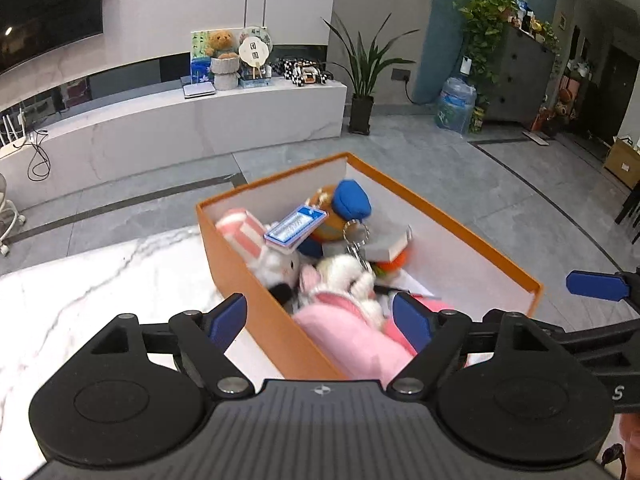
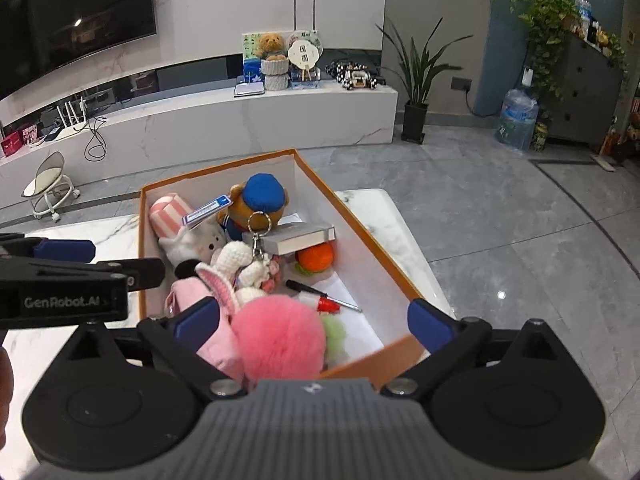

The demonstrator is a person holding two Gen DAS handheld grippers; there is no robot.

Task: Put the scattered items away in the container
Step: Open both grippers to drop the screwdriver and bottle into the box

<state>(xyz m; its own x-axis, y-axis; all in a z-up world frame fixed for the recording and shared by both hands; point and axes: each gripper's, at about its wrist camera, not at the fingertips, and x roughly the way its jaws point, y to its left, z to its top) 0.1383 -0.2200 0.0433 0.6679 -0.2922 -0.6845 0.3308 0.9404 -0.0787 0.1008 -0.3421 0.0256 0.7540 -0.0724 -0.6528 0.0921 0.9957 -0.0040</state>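
Right wrist view shows the right gripper [image 2: 314,326] spread wide and empty above the near end of the orange box [image 2: 372,250] on the marble table [image 2: 404,232], over a pink pompom [image 2: 280,336]. Both grippers grip nothing; the left gripper [image 1: 320,318] is also spread, over a pink pouch [image 1: 352,336] inside the box.

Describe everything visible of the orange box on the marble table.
The orange box is an open, lidless rectangular carton, cardboard by its look, orange outside and white inside. It stands upright on the white marble table, filled at one end with plush toys, a pink pompom, a small grey box lying on an orange ball, and a screwdriver. Neither gripper touches it.
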